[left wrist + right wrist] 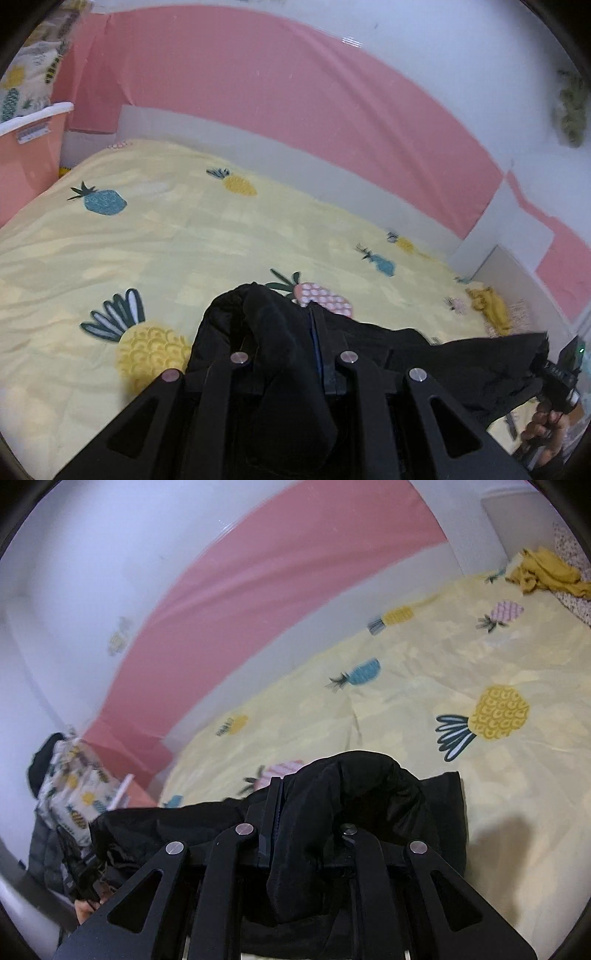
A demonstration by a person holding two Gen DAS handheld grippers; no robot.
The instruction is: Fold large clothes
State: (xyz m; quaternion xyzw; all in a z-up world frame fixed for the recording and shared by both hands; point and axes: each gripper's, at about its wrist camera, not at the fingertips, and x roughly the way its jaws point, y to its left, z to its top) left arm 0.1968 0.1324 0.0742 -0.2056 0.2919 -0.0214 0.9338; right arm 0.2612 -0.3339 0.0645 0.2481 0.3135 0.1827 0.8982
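Observation:
A large black garment (424, 362) hangs stretched between my two grippers, above a bed with a yellow pineapple-print sheet (221, 236). In the left wrist view my left gripper (288, 325) is shut on a bunched edge of the cloth, which drapes over its fingers. The right gripper (557, 373) shows at the far right, with a hand below it. In the right wrist view my right gripper (310, 805) is shut on another bunched edge of the black garment (166, 827). There the cloth runs left to the left gripper (85, 871), which is blurred.
A crumpled mustard-yellow garment (487, 306) (546, 572) lies at the far corner of the bed. A pink bin with a white rim (29, 155) stands beside the bed, with pineapple-print bedding (26, 81) (74, 790) on it. A pink and white wall panel (258, 85) runs behind.

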